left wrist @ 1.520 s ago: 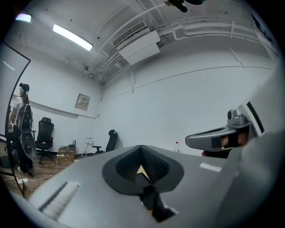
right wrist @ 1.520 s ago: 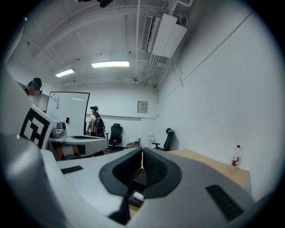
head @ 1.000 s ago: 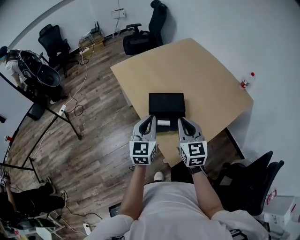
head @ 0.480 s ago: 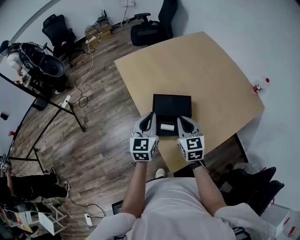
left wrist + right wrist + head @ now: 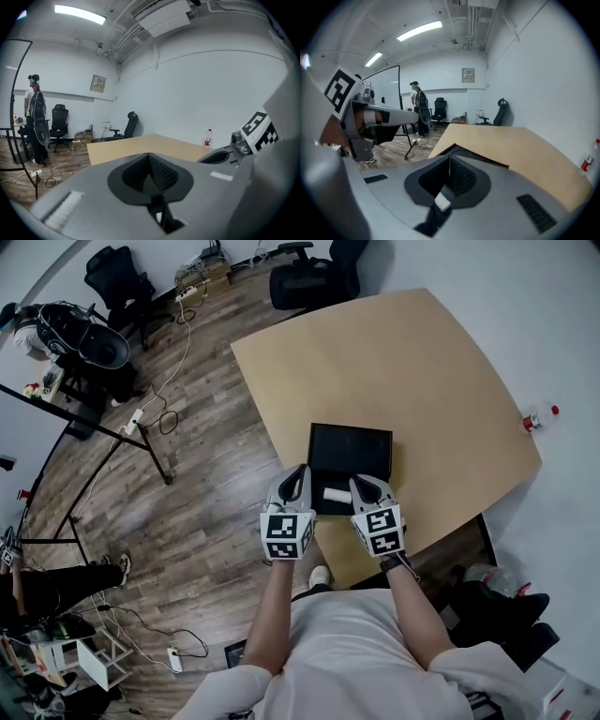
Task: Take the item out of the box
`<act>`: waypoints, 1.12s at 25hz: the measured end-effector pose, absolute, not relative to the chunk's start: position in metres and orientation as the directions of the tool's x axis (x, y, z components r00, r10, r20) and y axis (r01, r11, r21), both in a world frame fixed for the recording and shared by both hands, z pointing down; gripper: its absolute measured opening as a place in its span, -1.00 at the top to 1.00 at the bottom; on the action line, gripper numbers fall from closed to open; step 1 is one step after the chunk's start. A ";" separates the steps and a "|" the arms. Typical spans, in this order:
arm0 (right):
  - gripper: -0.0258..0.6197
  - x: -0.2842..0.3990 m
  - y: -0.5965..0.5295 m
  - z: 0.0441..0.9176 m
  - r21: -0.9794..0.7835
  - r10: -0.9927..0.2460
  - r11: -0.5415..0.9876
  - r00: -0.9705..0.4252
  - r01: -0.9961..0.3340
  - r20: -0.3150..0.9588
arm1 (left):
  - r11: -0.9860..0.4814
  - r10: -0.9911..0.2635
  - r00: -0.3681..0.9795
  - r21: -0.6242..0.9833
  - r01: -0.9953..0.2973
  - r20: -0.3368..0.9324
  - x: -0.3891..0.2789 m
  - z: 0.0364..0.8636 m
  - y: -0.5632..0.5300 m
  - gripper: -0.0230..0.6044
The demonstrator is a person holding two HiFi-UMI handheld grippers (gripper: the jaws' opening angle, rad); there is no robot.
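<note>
Currently my left gripper point(image 5: 150, 159) has its jaws pressed together with nothing between the pads, and my right gripper point(image 5: 450, 160) is likewise closed and empty. Both hang low over the near edge of the table point(image 5: 412, 371), side by side with a gap between them, tips aimed forward and somewhat down at the black box point(image 5: 323, 442). I read that posture as an approach: one gripper flanks each side of the box's near end, so either could reach in once its jaws part. With the jaws closed nothing can be taken, so the pick has not yet begun.

The box lies flat near the table's front edge, and as far as I can judge it is open on top. Its far part shows as a dark square; whether that is a flipped-back lid or a bare compartment I cannot tell. In its near part, between my two grippers in the head view, a small white item point(image 5: 336, 495) lies on its side, short and roll-like, touching neither gripper. I take that to be the thing to lift out.

Farther off, a red-capped bottle point(image 5: 536, 418) stands at the table's far right edge, well apart from the box.
</note>
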State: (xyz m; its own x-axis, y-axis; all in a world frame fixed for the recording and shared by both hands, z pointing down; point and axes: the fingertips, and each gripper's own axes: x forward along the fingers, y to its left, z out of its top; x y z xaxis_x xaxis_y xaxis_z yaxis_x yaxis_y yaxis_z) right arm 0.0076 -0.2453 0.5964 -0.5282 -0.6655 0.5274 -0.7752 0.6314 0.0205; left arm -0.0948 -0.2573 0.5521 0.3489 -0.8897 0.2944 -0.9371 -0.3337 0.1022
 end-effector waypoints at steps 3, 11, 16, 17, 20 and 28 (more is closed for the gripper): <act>0.88 0.001 -0.245 0.617 0.020 -0.610 0.675 -0.543 -0.737 0.578 | -0.324 -0.885 0.340 0.103 -0.940 0.318 -0.096 0.563 -0.259 0.90; 0.88 -0.017 -0.245 0.656 0.035 -0.465 0.785 -0.550 -0.619 0.694 | -0.299 -0.873 0.325 0.127 -0.946 0.363 -0.105 0.585 -0.269 0.90; 0.87 -0.022 -0.245 0.678 0.012 -0.381 0.829 -0.548 -0.560 0.745 | -0.283 -0.868 0.317 0.145 -0.948 0.381 -0.108 0.597 -0.278 0.90; 0.87 -0.022 -0.245 0.682 0.005 -0.366 0.835 -0.547 -0.551 0.753 | -0.280 -0.867 0.316 0.148 -0.949 0.385 -0.107 0.599 -0.279 0.90; 0.82 -0.023 -0.242 0.694 -0.018 -0.316 0.855 -0.546 -0.519 0.776 | -0.270 -0.864 0.310 0.155 -0.950 0.395 -0.108 0.604 -0.281 0.90; 0.55 -0.029 -0.223 0.726 -0.048 -0.190 0.910 -0.519 -0.411 0.834 | -0.237 -0.864 0.287 0.167 -0.957 0.415 -0.116 0.616 -0.277 0.90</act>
